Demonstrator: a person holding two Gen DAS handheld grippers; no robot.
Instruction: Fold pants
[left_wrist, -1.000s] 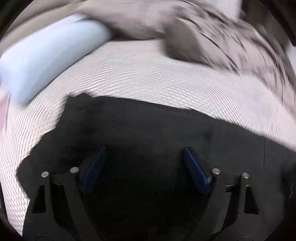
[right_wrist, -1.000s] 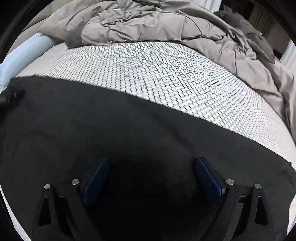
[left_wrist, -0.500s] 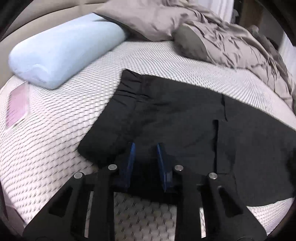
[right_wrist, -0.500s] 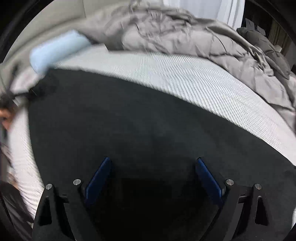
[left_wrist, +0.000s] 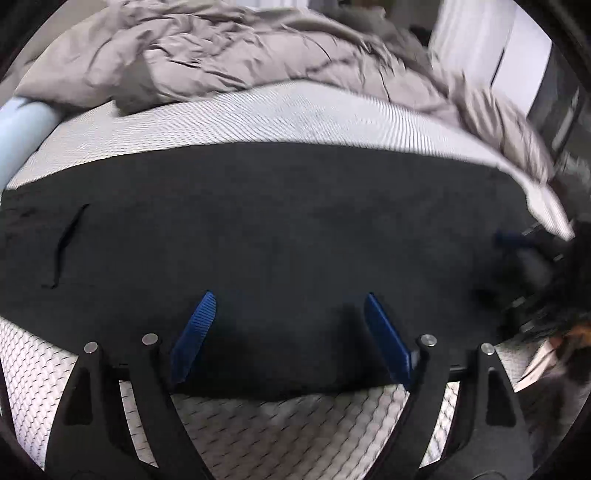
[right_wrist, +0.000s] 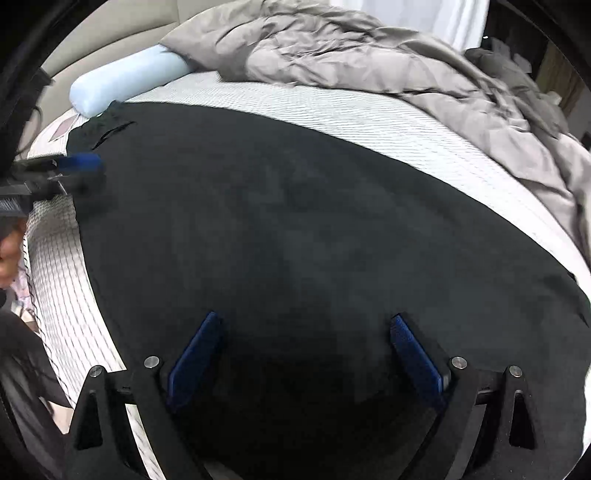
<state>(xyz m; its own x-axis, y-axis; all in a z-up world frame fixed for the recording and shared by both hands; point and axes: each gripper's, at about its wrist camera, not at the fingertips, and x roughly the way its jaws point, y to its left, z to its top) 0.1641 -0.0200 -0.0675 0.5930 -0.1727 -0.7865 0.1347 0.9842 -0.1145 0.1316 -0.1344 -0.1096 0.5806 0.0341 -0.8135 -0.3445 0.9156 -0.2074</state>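
Black pants (left_wrist: 288, 229) lie flat across the white patterned mattress (left_wrist: 303, 421), folded lengthwise, with a pocket slit at the left in the left wrist view. They also fill the right wrist view (right_wrist: 295, 229). My left gripper (left_wrist: 290, 306) is open and empty over the pants' near edge. My right gripper (right_wrist: 306, 325) is open and empty above the pants' leg part. The left gripper also shows at the left edge of the right wrist view (right_wrist: 79, 162). The right gripper shows blurred at the far right of the left wrist view (left_wrist: 517, 243).
A crumpled grey duvet (right_wrist: 369, 62) is heaped along the far side of the bed. A light blue bolster pillow (right_wrist: 125, 85) lies at the far left by the waistband. A pink card (right_wrist: 61, 129) lies next to it. The mattress edge drops off at the right.
The left gripper was nearly shut at the waistband half a second ago; now it is open and has moved right along the near edge. The right gripper stays open over the pants.
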